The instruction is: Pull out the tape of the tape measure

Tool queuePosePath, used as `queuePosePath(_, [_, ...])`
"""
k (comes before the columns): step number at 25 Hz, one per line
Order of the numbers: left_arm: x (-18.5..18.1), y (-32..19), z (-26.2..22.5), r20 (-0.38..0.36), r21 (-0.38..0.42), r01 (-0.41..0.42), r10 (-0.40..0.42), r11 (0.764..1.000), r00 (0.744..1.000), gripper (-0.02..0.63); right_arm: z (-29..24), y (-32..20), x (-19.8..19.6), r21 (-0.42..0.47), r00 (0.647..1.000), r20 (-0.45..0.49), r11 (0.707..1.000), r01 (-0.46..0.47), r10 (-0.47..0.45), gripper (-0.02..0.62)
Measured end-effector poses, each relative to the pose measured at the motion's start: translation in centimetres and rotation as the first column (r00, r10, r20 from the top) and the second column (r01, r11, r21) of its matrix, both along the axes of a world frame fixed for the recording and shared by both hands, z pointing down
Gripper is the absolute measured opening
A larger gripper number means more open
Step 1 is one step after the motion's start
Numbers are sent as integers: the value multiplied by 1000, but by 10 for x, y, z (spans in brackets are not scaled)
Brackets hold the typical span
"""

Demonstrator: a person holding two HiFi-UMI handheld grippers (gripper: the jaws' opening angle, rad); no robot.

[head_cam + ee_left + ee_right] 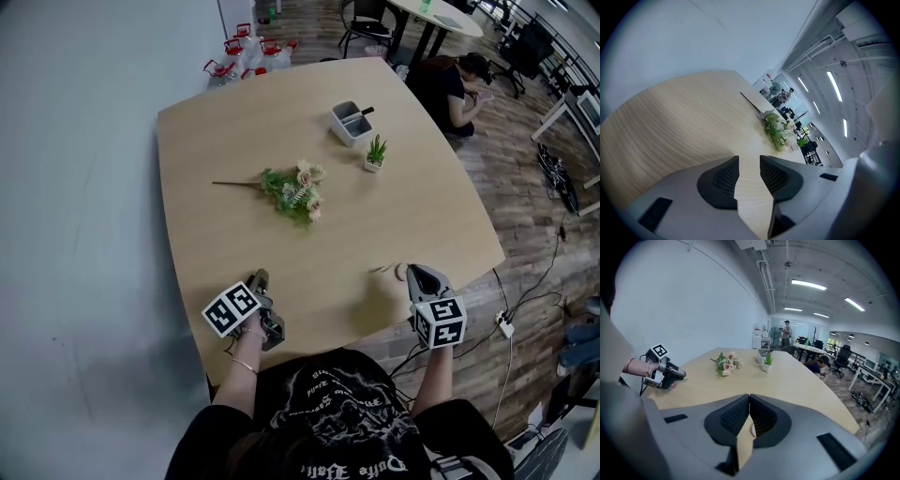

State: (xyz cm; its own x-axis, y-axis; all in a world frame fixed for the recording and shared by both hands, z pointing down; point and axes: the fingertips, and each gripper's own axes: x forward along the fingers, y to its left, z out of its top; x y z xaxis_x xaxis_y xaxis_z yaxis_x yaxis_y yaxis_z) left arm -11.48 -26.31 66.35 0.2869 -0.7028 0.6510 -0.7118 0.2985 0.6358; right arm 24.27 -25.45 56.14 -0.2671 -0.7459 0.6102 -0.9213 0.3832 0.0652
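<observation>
Found left gripper [749, 159] spread, empty; right gripper [749, 397] closed on nothing beside small pale object [400, 272] on bench [234, 141], likely tape measure. Nothing pulled yet.

Table [234, 169]: one. Flower bunch [292, 190]: one. Potted plant [375, 155]: one. Grey desk box [349, 122]: one, with two compartments and one pen [364, 112]. Small pale round thing [399, 273]: one. Grippers: two, left gripper [260, 277] and right gripper [413, 271]. Red-capped water jugs [236, 47]: several, count unclear. Seated person [455, 89]: one.
</observation>
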Motion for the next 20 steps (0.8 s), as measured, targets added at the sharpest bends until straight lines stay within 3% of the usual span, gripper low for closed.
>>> queuePosePath(5, [-5,7,4,-1,-5,24,-24,1000,1000,141,27,9,4,-94,999,41,996,1,3,17])
queuePosePath(12, [-5,18,9,3,-23,42,-42,999,999,141,74,19,-76,-194,978,177,970,149,-114,18])
queuePosePath(19, [-7,23,8,19,-19,34,-34,999,999,141,102,27,-140,-252,951,230,931,264,-207,19])
queuePosePath(20, [-7,24,8,21,-18,31,-30,999,999,141,103,28,-146,-261,945,251,925,274,-209,52])
